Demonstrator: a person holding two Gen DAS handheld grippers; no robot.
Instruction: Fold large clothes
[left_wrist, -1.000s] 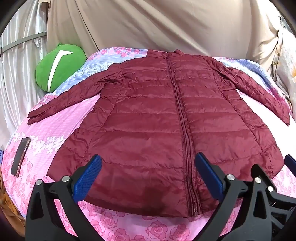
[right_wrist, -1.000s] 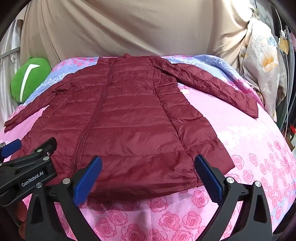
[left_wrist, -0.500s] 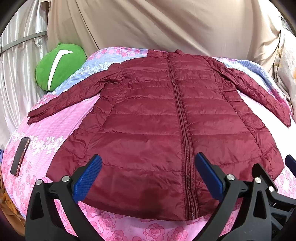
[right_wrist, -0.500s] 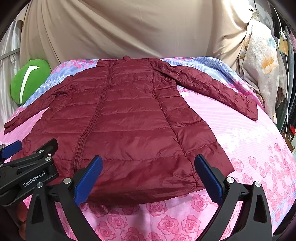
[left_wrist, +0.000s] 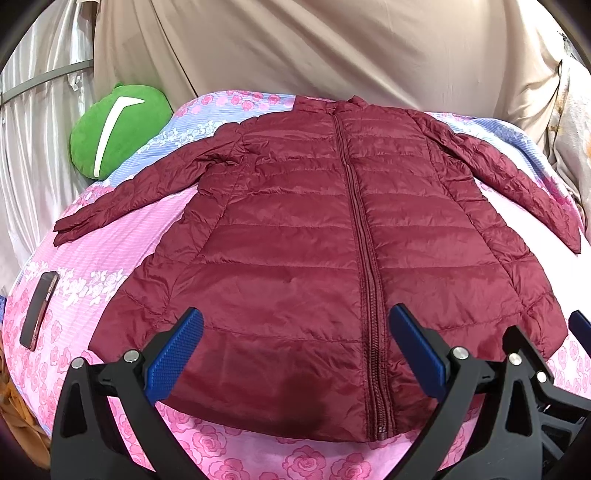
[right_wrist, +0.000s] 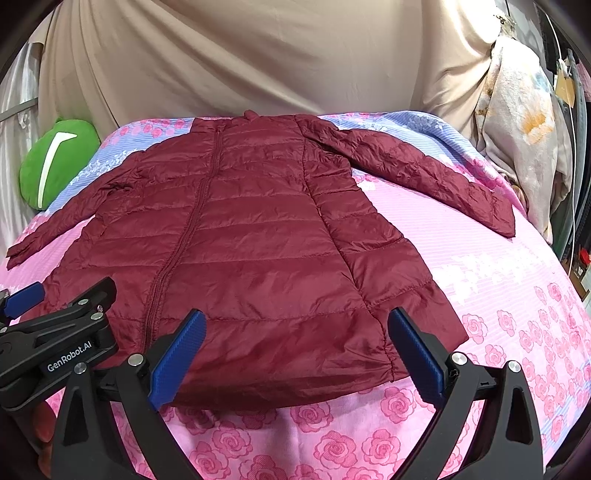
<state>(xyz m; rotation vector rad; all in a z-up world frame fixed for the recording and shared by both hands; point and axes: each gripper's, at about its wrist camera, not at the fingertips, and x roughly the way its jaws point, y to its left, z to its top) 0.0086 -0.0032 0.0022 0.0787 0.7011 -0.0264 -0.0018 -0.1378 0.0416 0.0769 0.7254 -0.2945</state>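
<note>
Your bed (left_wrist: 155, 229), pink rose sheet: maroon jacket (left_wrist: 295, 266) lies flat, zipped, sleeves spread; phone (left_wrist: 38, 310) near left edge; green cushion (left_wrist: 118, 125) at far-left corner.

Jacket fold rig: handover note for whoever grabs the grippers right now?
Left gripper: open, holding nothing, hovering over the hem left of the zipper.
Right gripper: open, holding nothing, over the hem's right part.
Maroon puffer jacket: flat on the pink floral bedspread, front up, zipped, collar at the far end, both sleeves spread outward.
Done: jacket laid out; no fold made.
Left: fold both sleeves in, then fold the body.
Note: phone near the bed's left edge; green cushion at the far left.
</note>
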